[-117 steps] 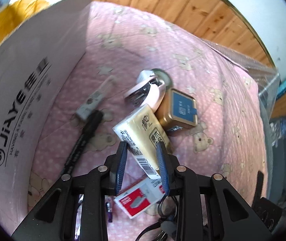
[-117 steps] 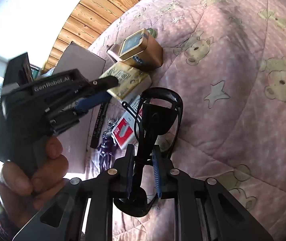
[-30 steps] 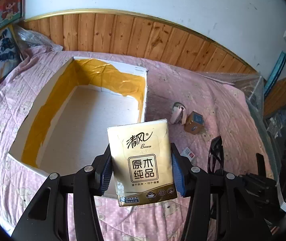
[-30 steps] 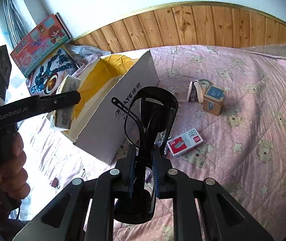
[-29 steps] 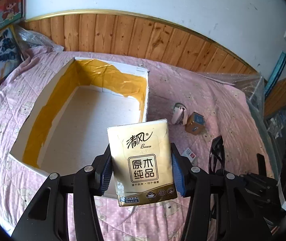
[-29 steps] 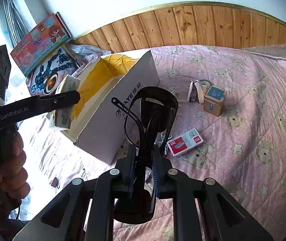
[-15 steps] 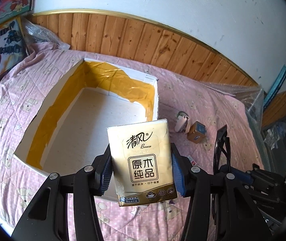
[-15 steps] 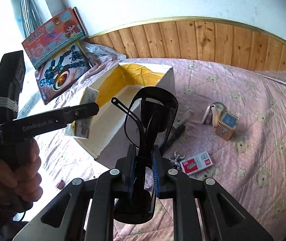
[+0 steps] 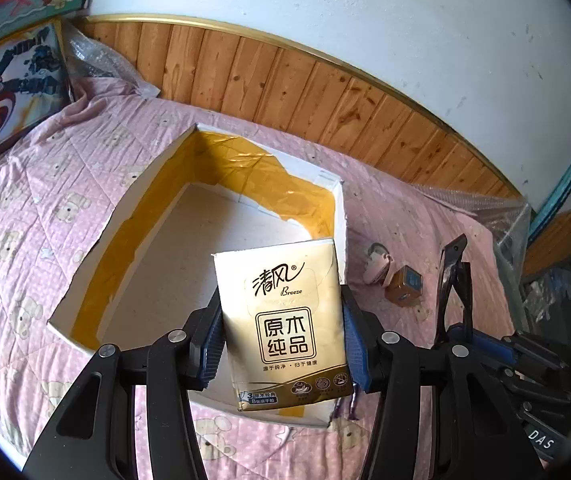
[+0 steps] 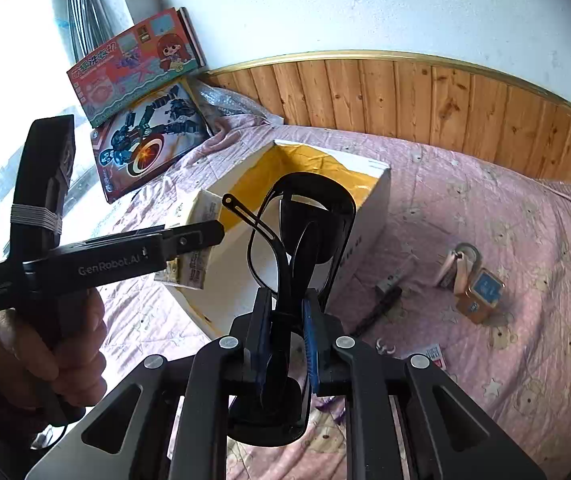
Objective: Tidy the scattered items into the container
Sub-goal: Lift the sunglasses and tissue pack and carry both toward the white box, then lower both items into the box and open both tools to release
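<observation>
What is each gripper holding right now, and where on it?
Left gripper clamps the tissue pack across its two side edges. Right gripper pinches the black glasses, apparently at the folded frame's lower part.

The left wrist view is taken from above and close behind the left gripper (image 9: pixel 281 344), looking forward and down along its fingers (image 9: pixel 211 340) into the open box (image 9: pixel 339 216) on the bed (image 9: pixel 17 216), toward the wood-panelled wall (image 9: pixel 325 100). The right wrist view is taken from farther right, facing the same wall over the right gripper (image 10: pixel 287 344). The box, the bed, the wall, the posters (image 10: pixel 149 140) and the small tin (image 10: pixel 481 292) are shared by both views, and each gripper is seen from the other's camera.
</observation>
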`<state>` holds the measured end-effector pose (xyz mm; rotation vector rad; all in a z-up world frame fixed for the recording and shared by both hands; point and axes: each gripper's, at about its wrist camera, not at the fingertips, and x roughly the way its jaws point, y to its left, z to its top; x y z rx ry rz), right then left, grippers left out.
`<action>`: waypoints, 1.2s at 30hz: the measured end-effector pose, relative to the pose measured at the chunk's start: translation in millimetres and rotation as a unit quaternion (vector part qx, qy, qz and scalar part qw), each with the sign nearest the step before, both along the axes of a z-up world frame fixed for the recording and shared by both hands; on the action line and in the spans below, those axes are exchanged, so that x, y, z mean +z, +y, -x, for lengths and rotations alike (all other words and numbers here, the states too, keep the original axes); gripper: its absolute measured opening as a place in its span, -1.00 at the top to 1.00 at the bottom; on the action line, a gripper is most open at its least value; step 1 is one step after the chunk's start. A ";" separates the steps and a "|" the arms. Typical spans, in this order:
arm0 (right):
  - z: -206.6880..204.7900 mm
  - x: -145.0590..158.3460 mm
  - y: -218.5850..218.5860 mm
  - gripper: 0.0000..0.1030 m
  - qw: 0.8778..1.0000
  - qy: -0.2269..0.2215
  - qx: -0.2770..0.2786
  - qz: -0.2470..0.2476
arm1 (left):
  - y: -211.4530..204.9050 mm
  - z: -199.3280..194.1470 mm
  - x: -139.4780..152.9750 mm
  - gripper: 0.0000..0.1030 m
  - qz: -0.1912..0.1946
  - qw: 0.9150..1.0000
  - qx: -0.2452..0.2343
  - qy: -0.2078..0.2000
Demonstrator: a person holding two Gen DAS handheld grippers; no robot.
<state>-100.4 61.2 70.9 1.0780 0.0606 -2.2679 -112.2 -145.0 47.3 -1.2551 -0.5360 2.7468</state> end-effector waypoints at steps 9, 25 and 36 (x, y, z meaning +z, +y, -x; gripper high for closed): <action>16.9 3.5 -24.7 0.68 1.000 -0.005 0.024 0.006 | -15.1 17.5 1.9 -0.03 0.000 1.000 0.008 0.000; 61.6 -8.1 -70.8 0.68 0.999 -0.031 0.040 0.020 | -41.4 66.8 -10.9 -0.03 0.019 1.000 0.012 -0.020; 107.5 -34.8 -92.8 0.68 0.998 -0.057 0.034 0.007 | -62.0 110.9 -34.7 -0.03 0.035 0.998 0.014 -0.055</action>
